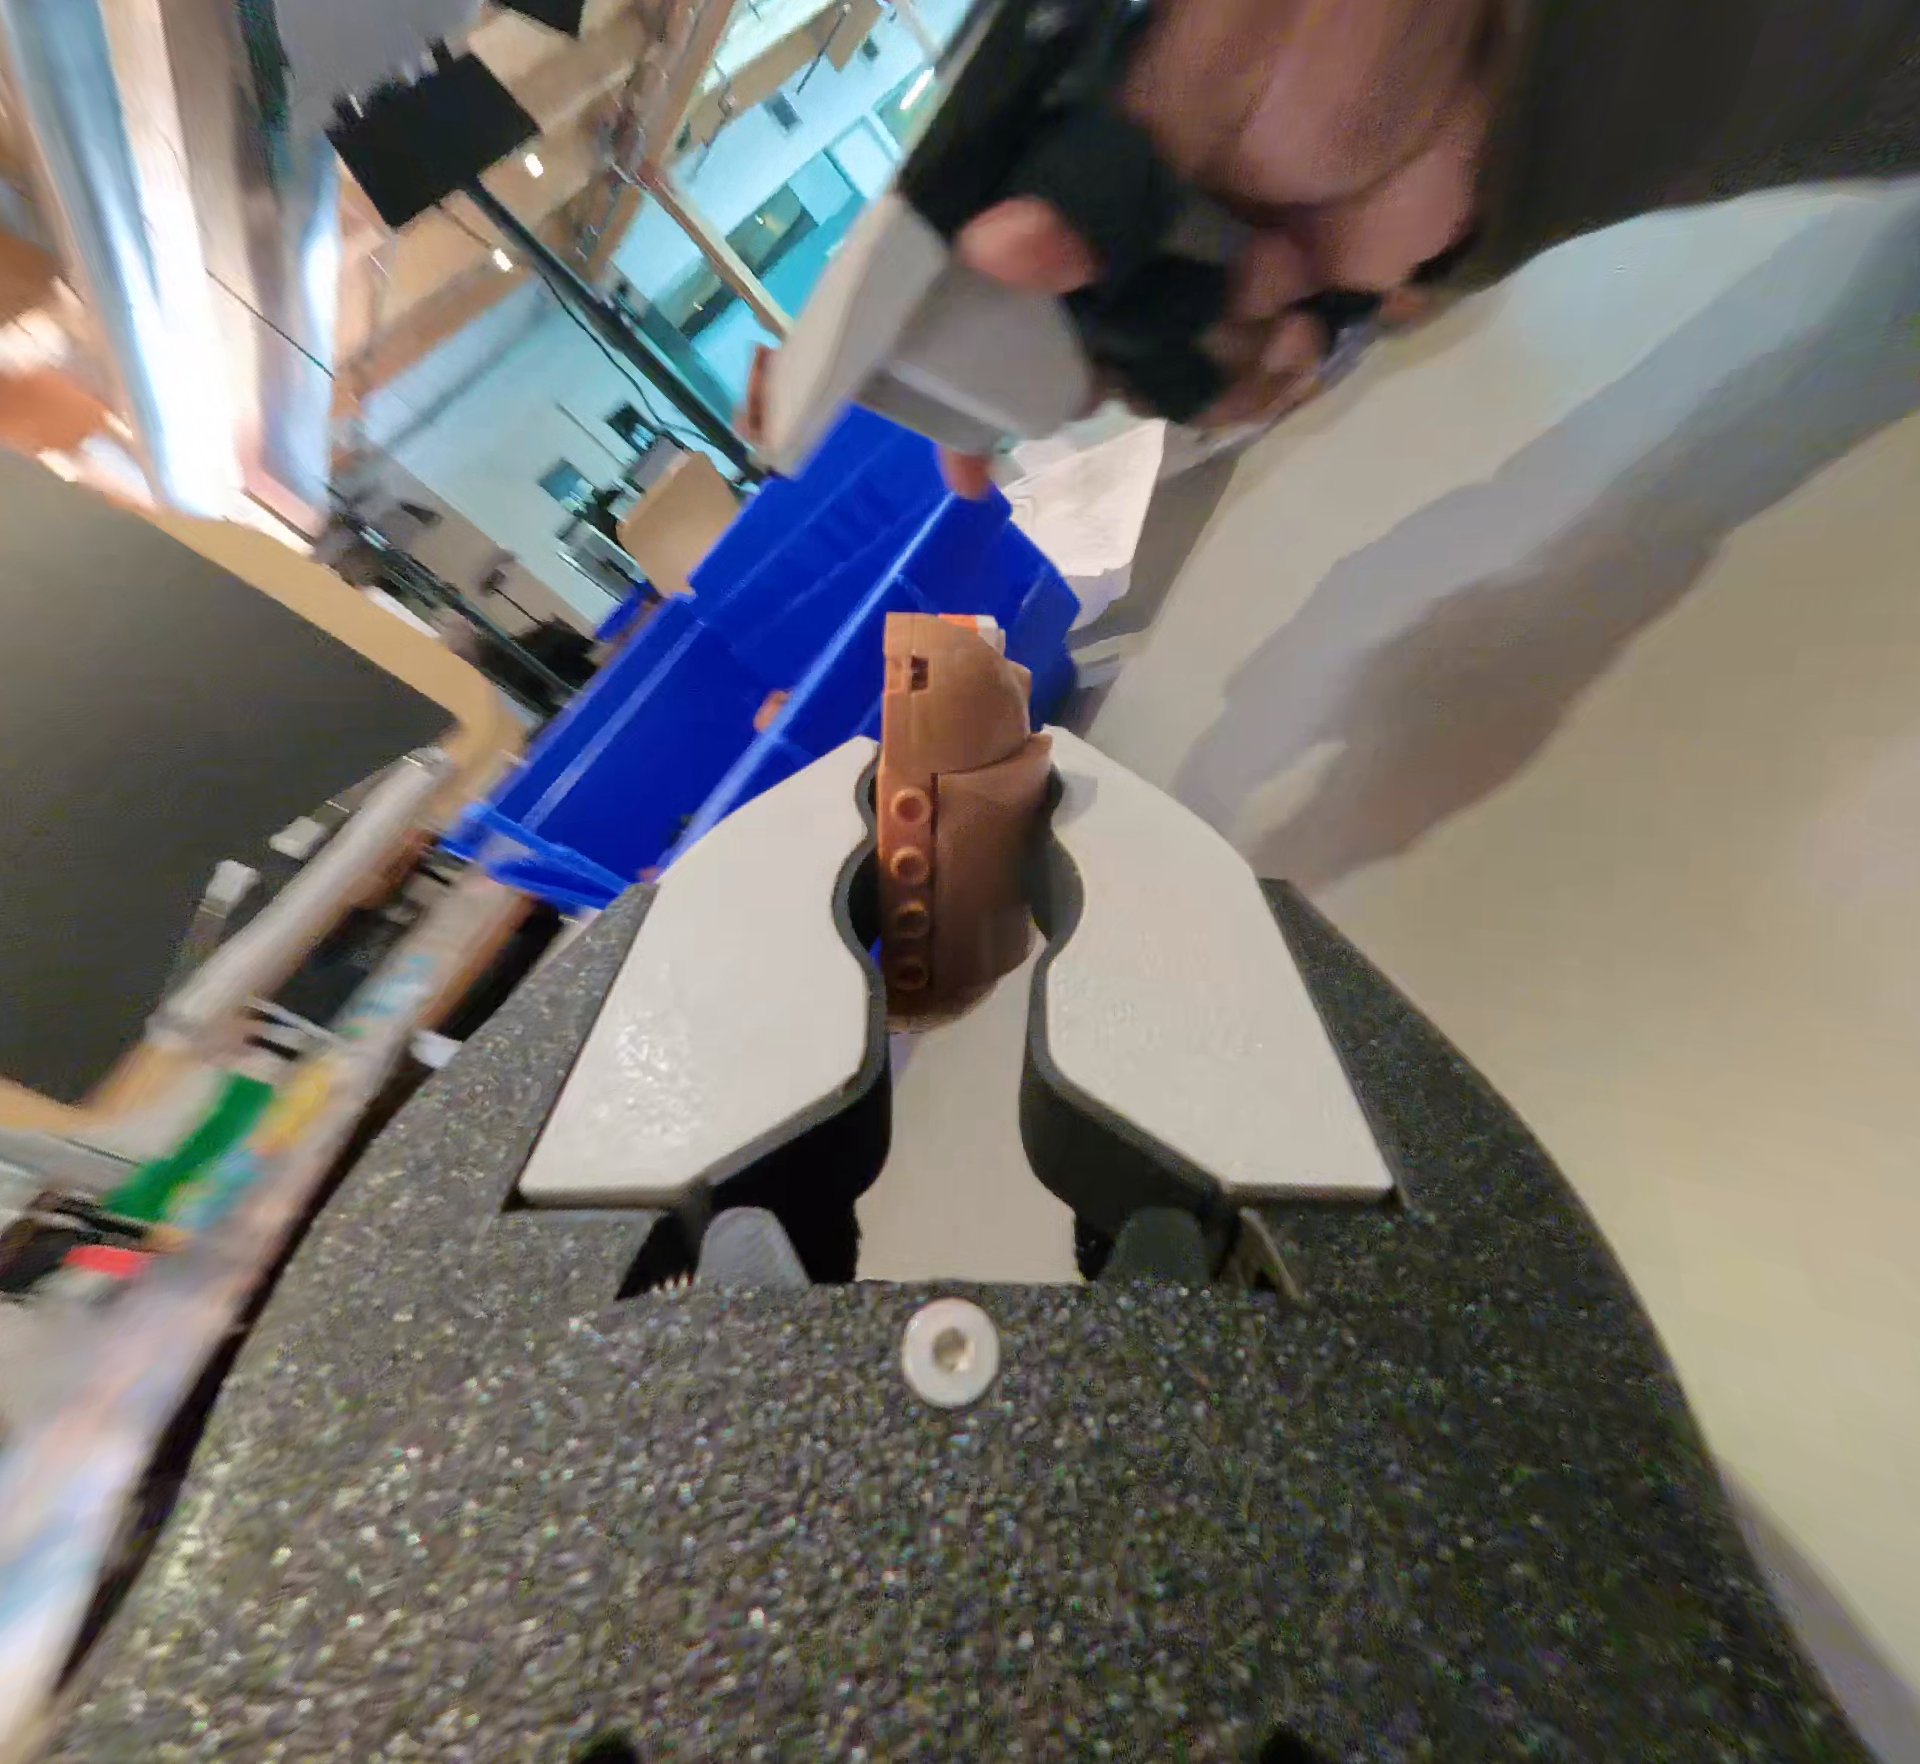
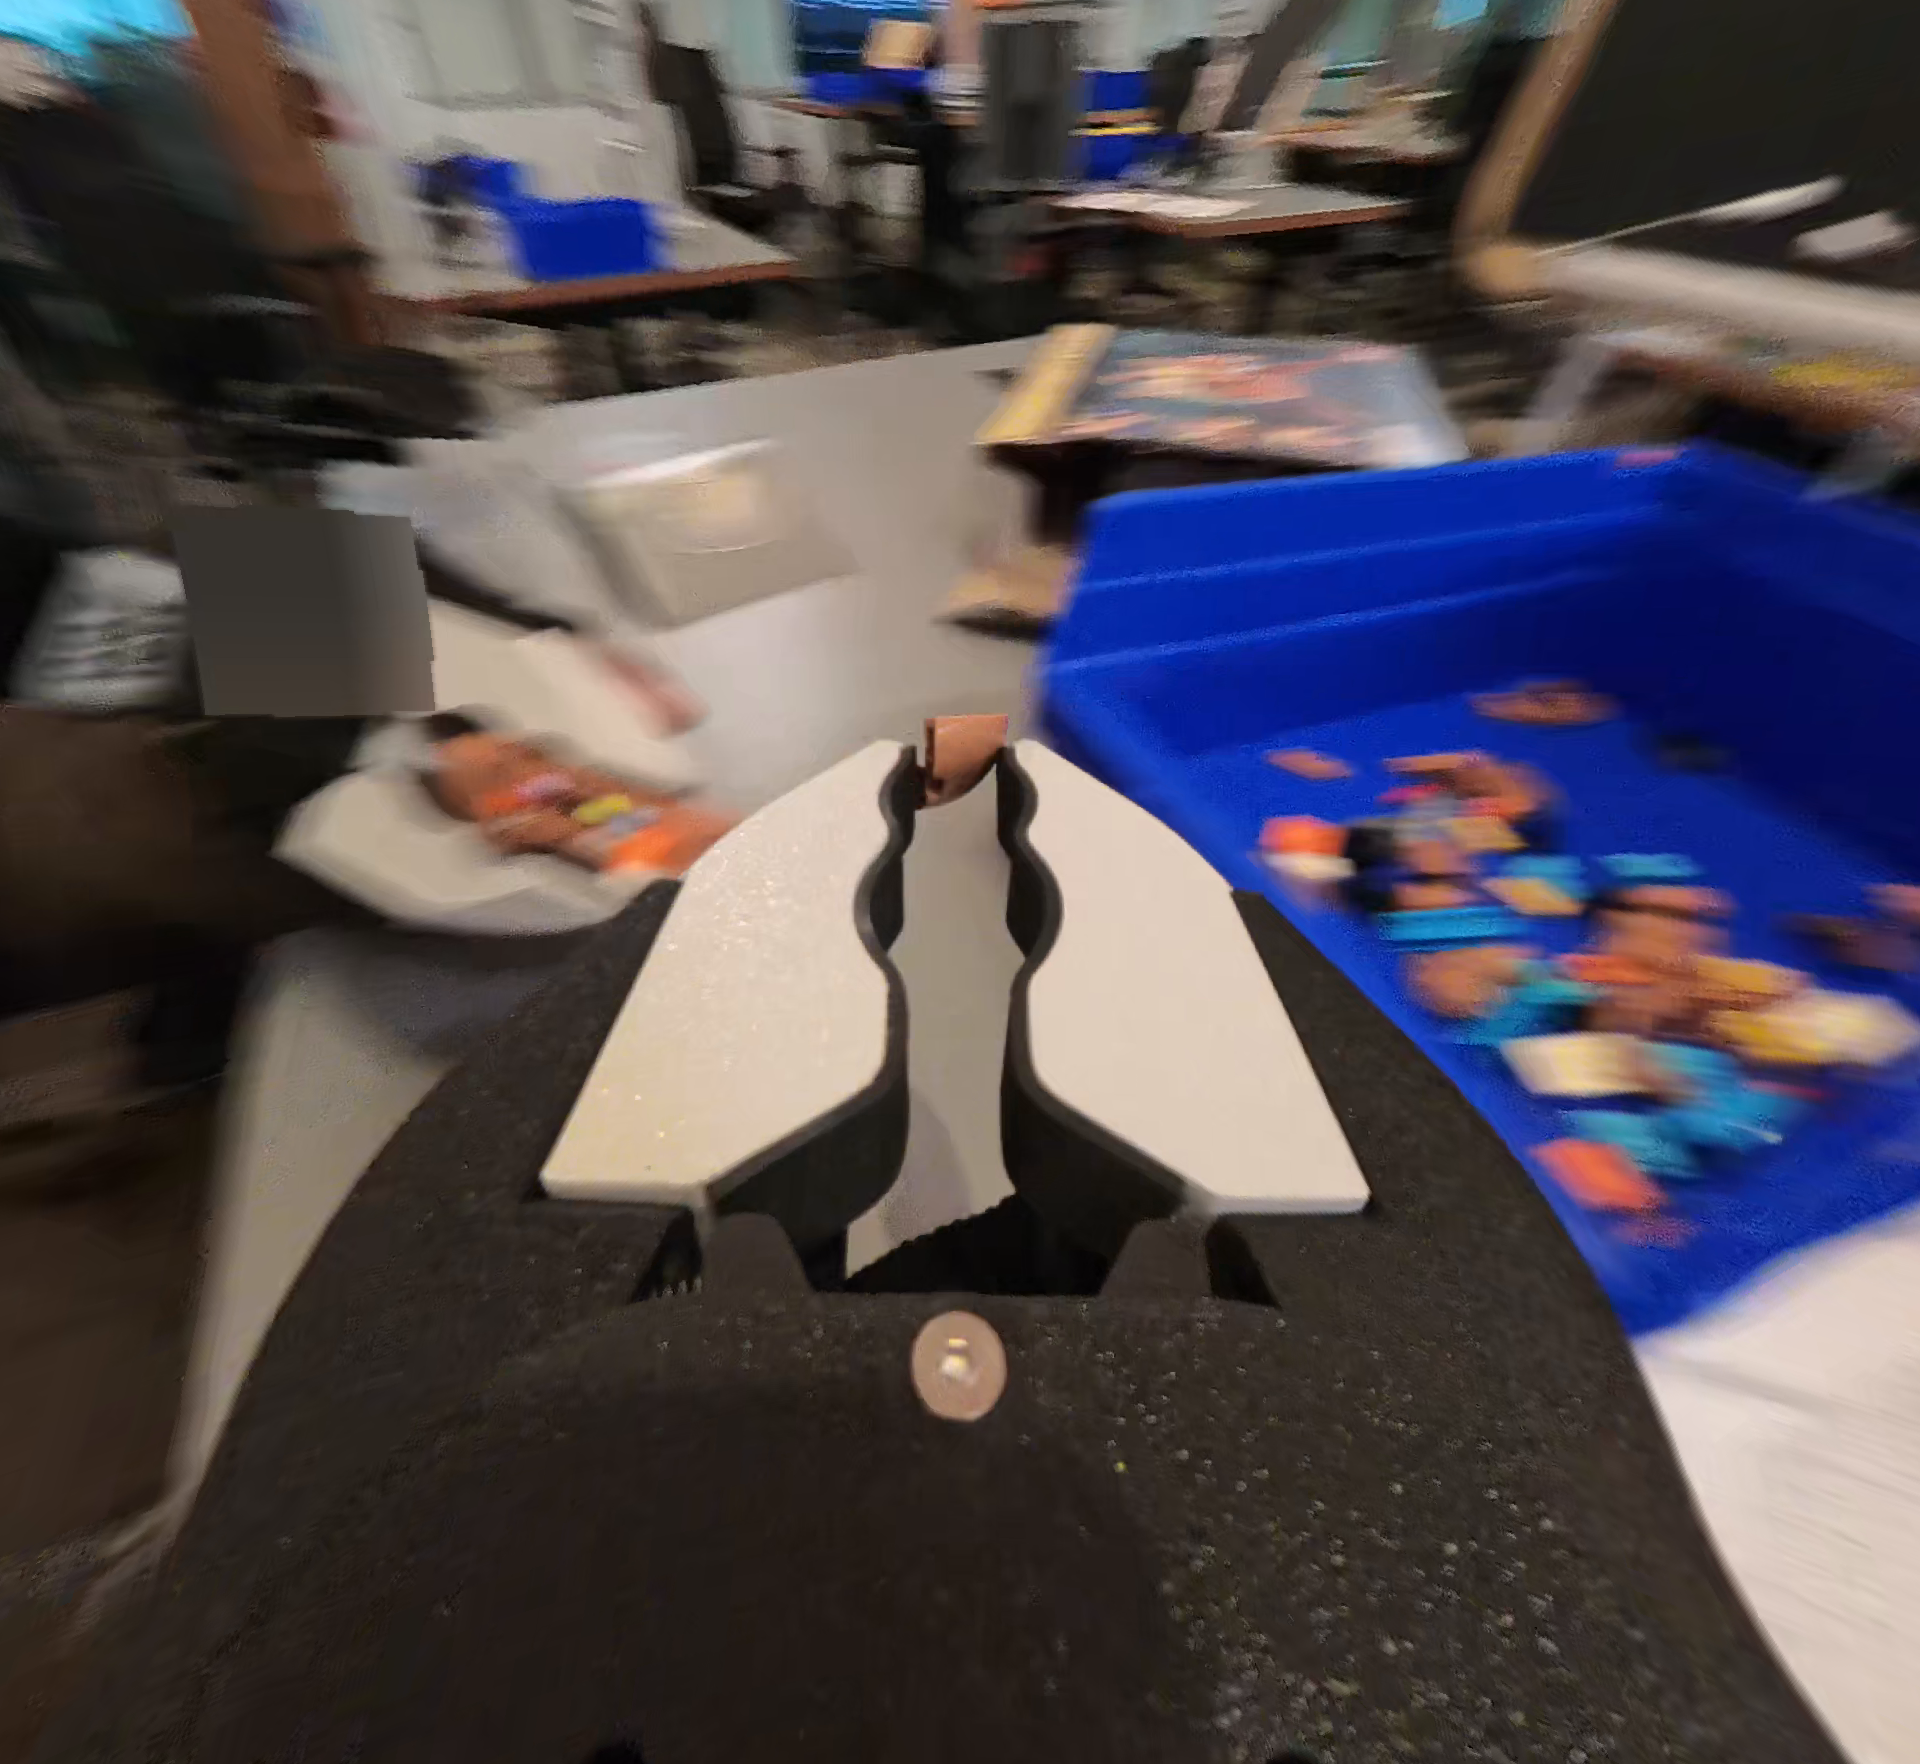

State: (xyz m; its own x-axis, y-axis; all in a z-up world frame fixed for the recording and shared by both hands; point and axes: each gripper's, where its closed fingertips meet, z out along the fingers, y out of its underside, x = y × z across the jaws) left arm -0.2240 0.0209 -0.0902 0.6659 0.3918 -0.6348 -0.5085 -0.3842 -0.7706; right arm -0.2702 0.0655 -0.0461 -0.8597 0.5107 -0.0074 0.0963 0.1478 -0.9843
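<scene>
My left gripper (image 1: pixel 958 784) is shut on a brown brick assembly (image 1: pixel 956 831) with a row of studs down its side and an orange and white bit at its far end; it is held tilted above the pale table. The right gripper (image 1: pixel 883 353) shows farther off in the left wrist view, held in a person's hand (image 1: pixel 1309 93). In the right wrist view my right gripper (image 2: pixel 961 764) is shut on a small brown brick (image 2: pixel 964 753) pinched at its fingertips. The right wrist view is blurred.
A blue bin (image 2: pixel 1455 675) with several coloured bricks lies to the right of the right gripper; blue bins (image 1: pixel 790 706) also show beyond the left gripper. A white bag of bricks (image 2: pixel 540 821) lies at the left. A printed box (image 2: pixel 1226 405) sits behind the bin. A dark framed panel (image 1: pixel 156 758) stands left. The left gripper's tips are roughly 8 cm from the right gripper's.
</scene>
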